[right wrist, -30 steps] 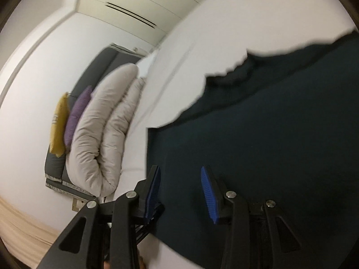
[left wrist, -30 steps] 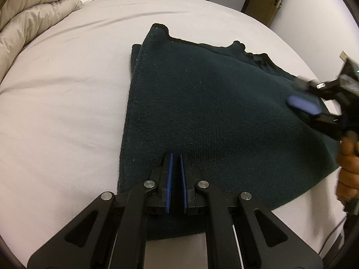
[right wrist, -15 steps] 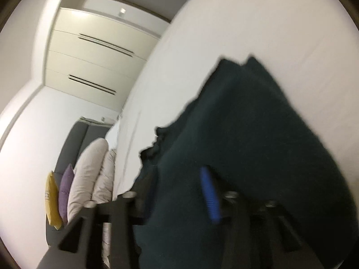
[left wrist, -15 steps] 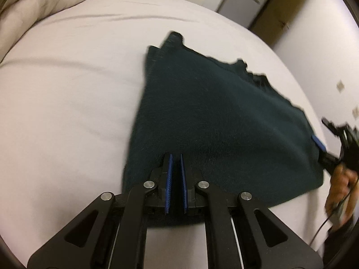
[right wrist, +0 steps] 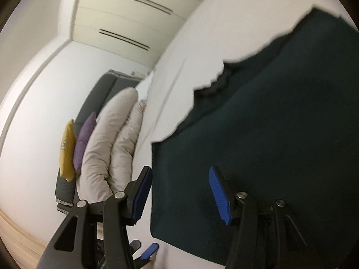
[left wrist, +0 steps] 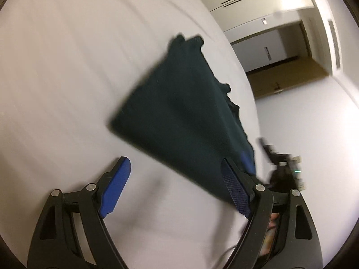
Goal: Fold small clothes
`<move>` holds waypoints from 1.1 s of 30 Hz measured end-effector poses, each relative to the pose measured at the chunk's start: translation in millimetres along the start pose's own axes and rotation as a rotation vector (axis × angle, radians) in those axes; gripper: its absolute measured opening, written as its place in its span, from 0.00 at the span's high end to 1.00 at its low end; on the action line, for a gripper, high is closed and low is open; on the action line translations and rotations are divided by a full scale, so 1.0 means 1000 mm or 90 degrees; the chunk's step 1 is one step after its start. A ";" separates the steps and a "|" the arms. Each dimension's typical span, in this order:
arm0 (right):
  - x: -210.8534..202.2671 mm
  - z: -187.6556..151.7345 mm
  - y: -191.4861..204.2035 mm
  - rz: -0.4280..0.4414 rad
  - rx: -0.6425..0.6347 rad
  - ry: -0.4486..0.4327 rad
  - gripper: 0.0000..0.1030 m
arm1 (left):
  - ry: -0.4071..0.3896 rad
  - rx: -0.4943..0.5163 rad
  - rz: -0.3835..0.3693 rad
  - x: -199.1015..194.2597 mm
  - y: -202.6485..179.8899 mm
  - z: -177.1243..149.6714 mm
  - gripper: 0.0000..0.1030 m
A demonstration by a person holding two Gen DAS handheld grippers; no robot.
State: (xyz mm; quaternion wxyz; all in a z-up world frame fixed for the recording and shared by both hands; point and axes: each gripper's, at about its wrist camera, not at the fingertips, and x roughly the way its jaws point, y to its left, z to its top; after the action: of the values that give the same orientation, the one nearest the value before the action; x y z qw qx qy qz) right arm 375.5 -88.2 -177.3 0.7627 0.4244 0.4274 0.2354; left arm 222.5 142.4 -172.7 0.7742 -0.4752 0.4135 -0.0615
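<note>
A dark green knit garment [left wrist: 186,112] lies flat on the white bed [left wrist: 67,67]. It also shows in the right wrist view [right wrist: 280,123], filling the right half. My left gripper [left wrist: 175,186] is open and empty, its jaws wide apart just above the garment's near edge. My right gripper [right wrist: 179,192] is open and empty over the garment's near corner. In the left wrist view the right gripper [left wrist: 280,163] appears blurred at the garment's right corner.
A rolled beige duvet [right wrist: 112,145] lies at the head of the bed, with a purple cushion [right wrist: 84,139] and a yellow cushion [right wrist: 67,148] against a grey headboard [right wrist: 98,94]. White wardrobe doors [right wrist: 134,18] stand behind. A doorway [left wrist: 280,67] shows beyond the bed.
My left gripper has let go of the garment's hem, opened wide and swung to the left with a tilt. My right gripper stays open and has shifted along the garment's edge.
</note>
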 end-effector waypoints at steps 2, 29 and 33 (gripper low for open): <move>0.008 -0.002 -0.013 -0.021 0.029 0.021 0.46 | 0.000 -0.006 -0.015 0.007 -0.004 -0.002 0.20; 0.033 0.021 0.003 -0.008 0.029 0.033 0.44 | -0.098 -0.043 -0.067 0.047 0.012 0.042 0.62; 0.047 0.023 -0.008 -0.064 0.030 0.064 0.73 | -0.079 -0.044 -0.050 0.056 0.013 0.053 0.89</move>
State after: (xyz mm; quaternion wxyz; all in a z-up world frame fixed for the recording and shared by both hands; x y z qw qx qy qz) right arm 420.0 -69.1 -199.2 0.7411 0.4080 0.4912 0.2075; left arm 291.8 158.6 -204.7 0.7785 -0.5204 0.3475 -0.0480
